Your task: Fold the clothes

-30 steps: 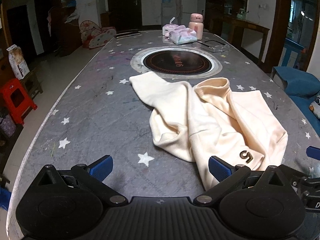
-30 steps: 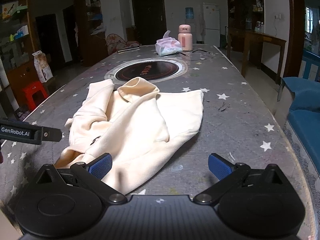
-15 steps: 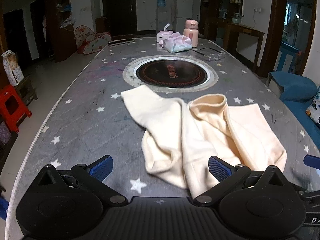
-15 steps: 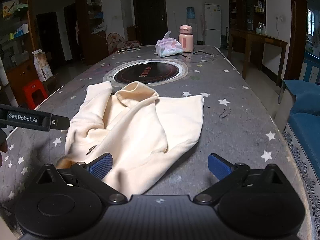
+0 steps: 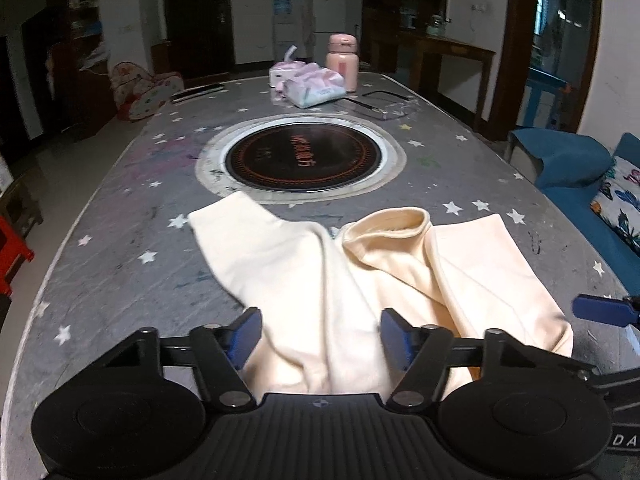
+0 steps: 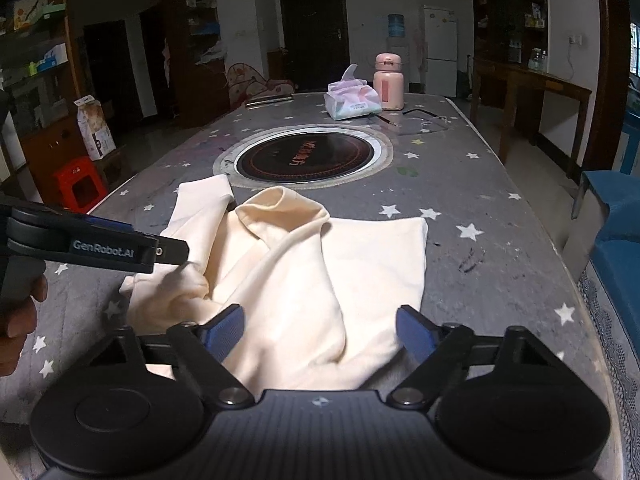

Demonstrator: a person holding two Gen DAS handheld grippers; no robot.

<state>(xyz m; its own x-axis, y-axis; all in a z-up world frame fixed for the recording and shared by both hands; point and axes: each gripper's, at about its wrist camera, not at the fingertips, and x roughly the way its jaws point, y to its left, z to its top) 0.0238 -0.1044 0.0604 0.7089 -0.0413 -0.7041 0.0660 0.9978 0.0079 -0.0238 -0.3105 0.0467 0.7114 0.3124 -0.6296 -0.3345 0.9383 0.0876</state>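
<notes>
A cream turtleneck sweater (image 5: 360,280) lies crumpled on the grey star-patterned table (image 5: 120,248), its collar (image 5: 388,224) pointing away and one sleeve (image 5: 240,232) stretched to the left. My left gripper (image 5: 322,334) sits over the sweater's near edge. Its jaws are closing with cloth between them, and the pads stand apart from the cloth. In the right wrist view, my right gripper (image 6: 320,332) is over the near hem of the same sweater (image 6: 300,272), jaws also closing around a fold without pressing it. The left gripper (image 6: 160,252) shows there at the sweater's left side.
A round built-in hob (image 5: 300,156) sits just beyond the sweater. Tissue packs (image 5: 316,88), a pink flask (image 5: 342,62) and a clear lid (image 5: 384,102) stand at the far end. A blue sofa (image 5: 580,168) lines the right side; a red stool (image 6: 78,180) is left.
Both grippers have moved forward so the sweater's near edge now lies between their fingers. Both pairs of jaws have narrowed from fully wide.
</notes>
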